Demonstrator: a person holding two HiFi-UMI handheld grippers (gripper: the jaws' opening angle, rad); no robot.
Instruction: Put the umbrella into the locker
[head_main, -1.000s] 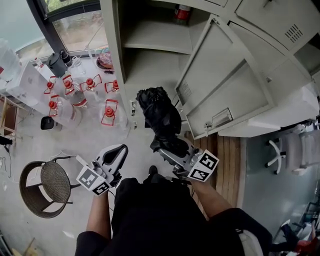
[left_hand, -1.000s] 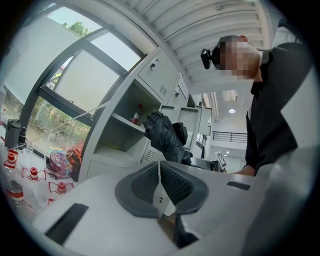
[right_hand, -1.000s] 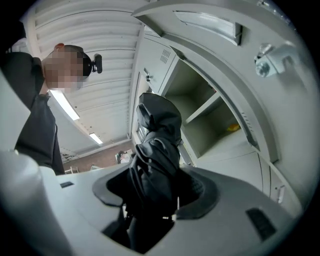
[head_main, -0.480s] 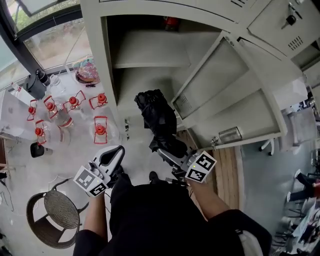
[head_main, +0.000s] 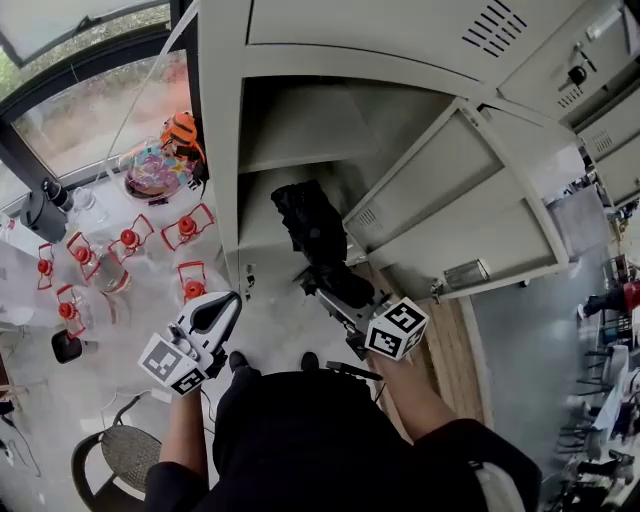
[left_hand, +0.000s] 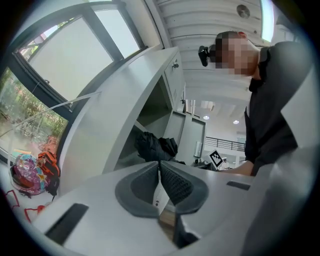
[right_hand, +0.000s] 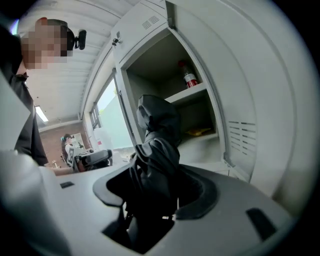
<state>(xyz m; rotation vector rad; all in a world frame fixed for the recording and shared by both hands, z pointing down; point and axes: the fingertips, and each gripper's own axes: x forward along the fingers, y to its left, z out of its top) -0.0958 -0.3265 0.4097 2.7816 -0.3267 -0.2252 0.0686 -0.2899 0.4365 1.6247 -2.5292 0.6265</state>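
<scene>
A folded black umbrella (head_main: 315, 235) sticks up from my right gripper (head_main: 338, 292), whose jaws are shut on its lower end; its top reaches the opening of the grey locker (head_main: 300, 120). In the right gripper view the umbrella (right_hand: 156, 145) rises between the pads in front of the open compartment (right_hand: 187, 107). My left gripper (head_main: 222, 310) hangs lower left, away from the locker, jaws closed together on nothing. In the left gripper view the pads (left_hand: 172, 182) touch, with the umbrella (left_hand: 155, 146) and locker (left_hand: 150, 105) beyond.
The locker door (head_main: 450, 215) stands swung open to the right. A red bottle (right_hand: 189, 78) sits on the upper shelf, something yellow (right_hand: 197, 132) on the lower one. Red-capped jugs (head_main: 125, 245) and a colourful bag (head_main: 158, 170) crowd the floor left. A wicker chair (head_main: 125, 462) stands behind.
The view has tilted up toward the locker. My right gripper carried the umbrella forward, its top now at the compartment's opening. The left gripper stayed low at the left.
</scene>
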